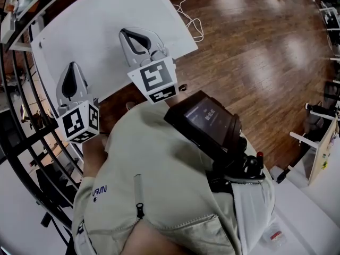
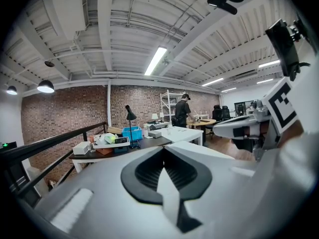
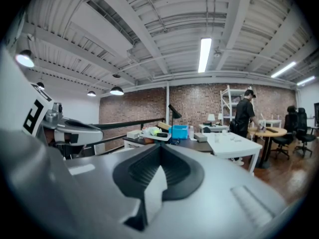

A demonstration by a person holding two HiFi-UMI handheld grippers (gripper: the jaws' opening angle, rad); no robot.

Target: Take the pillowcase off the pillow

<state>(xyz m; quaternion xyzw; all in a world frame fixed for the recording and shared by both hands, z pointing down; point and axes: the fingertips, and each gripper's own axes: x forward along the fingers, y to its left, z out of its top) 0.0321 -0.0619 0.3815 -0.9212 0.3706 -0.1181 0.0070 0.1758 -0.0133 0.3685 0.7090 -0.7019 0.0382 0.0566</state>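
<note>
No pillow or pillowcase shows in any view. In the head view both grippers hang side by side over a bare white table point(image 1: 106, 20), in front of the person's light jacket. The left gripper point(image 1: 73, 66) is shut with nothing between its pads, and its own view shows the black pads meeting point(image 2: 162, 149). My right gripper point(image 1: 125, 32) is shut and empty too, its pads pressed together point(image 3: 159, 148). Each gripper view catches the other gripper at its side: the right gripper point(image 2: 244, 128) and the left gripper point(image 3: 75, 131).
A black railing point(image 1: 21, 116) runs along the left. Beyond the white table stands a dark desk with a blue bin point(image 2: 132, 132) and a lamp. A person point(image 2: 182, 111) stands by a shelf far off. A white cable point(image 1: 191, 20) lies on the wooden floor point(image 1: 255, 52).
</note>
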